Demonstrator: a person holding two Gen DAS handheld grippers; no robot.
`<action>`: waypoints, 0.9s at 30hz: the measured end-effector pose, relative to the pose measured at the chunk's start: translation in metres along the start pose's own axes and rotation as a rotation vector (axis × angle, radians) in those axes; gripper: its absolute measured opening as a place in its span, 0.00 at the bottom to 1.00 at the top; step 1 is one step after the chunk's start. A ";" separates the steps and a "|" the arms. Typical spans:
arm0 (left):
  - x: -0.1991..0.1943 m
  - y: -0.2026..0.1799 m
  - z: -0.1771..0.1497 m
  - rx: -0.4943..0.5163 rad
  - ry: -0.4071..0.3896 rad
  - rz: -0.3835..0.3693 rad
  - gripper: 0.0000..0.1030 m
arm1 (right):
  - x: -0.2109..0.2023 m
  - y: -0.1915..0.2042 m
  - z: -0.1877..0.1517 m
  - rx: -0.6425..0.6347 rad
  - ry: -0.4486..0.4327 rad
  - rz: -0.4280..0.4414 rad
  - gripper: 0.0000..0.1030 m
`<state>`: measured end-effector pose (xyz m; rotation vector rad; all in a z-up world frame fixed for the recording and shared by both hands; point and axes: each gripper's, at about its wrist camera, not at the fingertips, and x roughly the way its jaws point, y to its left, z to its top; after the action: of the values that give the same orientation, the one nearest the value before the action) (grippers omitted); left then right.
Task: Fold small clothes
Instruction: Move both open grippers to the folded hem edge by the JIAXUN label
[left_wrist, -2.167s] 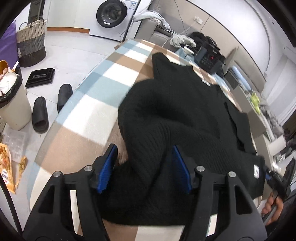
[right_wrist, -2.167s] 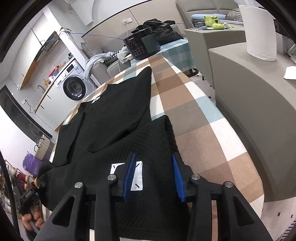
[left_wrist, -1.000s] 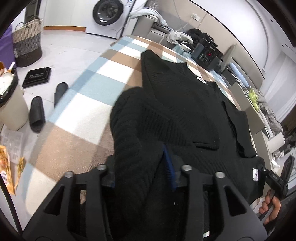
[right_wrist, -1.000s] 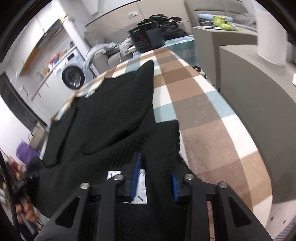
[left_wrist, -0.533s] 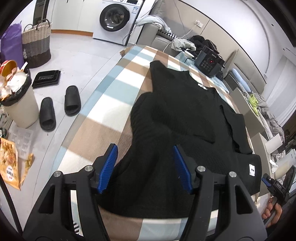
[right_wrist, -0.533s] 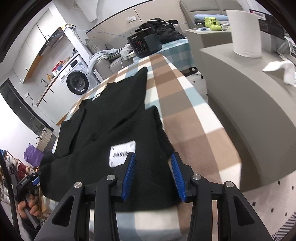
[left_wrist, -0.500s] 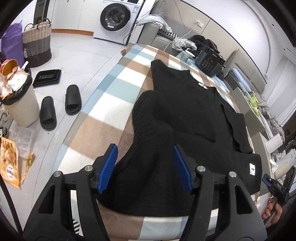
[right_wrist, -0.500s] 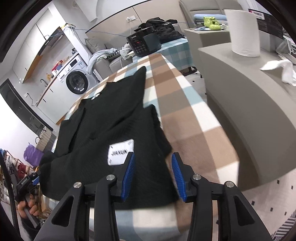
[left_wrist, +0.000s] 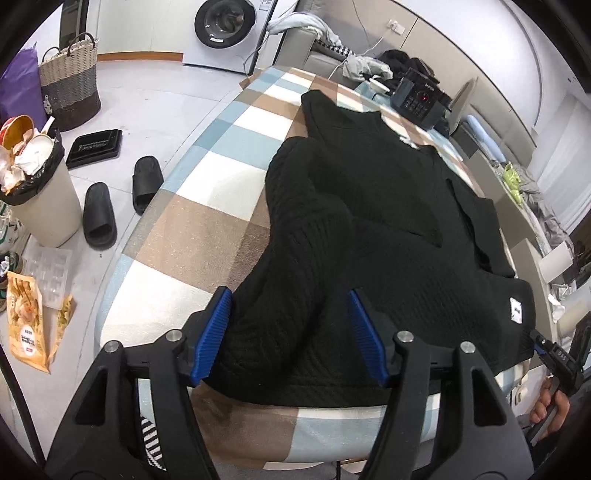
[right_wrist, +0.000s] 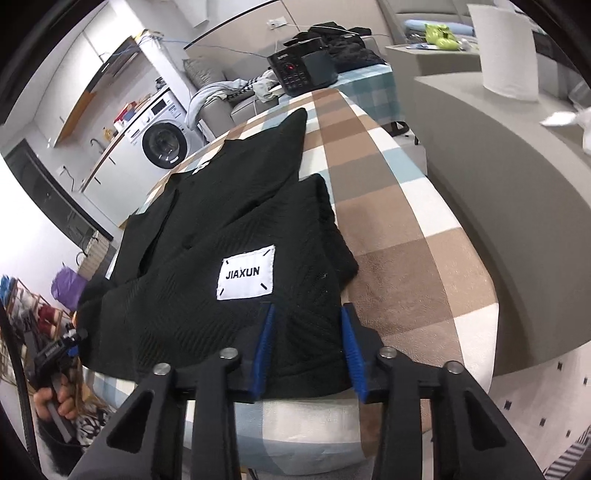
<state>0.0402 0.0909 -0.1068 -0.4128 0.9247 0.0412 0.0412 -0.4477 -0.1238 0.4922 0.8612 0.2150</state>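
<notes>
The sweater (left_wrist: 388, 229) covers the far middle of the checked table (left_wrist: 207, 229); its small label (left_wrist: 515, 311) looks too tiny to read from the left.

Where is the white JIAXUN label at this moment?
In the right wrist view, the white JIAXUN label lies on the black sweater, just beyond the right gripper.

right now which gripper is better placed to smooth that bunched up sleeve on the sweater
Left. The left gripper, open, sits right before the bunched sleeve of the black sweater; the right gripper, also open, is at the flat labelled corner.
</notes>
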 end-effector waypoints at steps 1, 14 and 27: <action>-0.002 -0.001 0.000 0.009 -0.006 -0.004 0.44 | -0.001 0.001 0.000 -0.007 0.000 0.007 0.32; -0.007 0.022 0.001 0.016 -0.009 0.201 0.47 | 0.004 -0.009 0.003 0.029 0.010 -0.022 0.32; 0.003 0.021 0.004 0.014 0.005 0.095 0.37 | 0.006 -0.010 0.006 0.043 0.008 0.007 0.37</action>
<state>0.0413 0.1111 -0.1139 -0.3558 0.9488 0.1200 0.0499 -0.4561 -0.1297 0.5346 0.8737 0.2051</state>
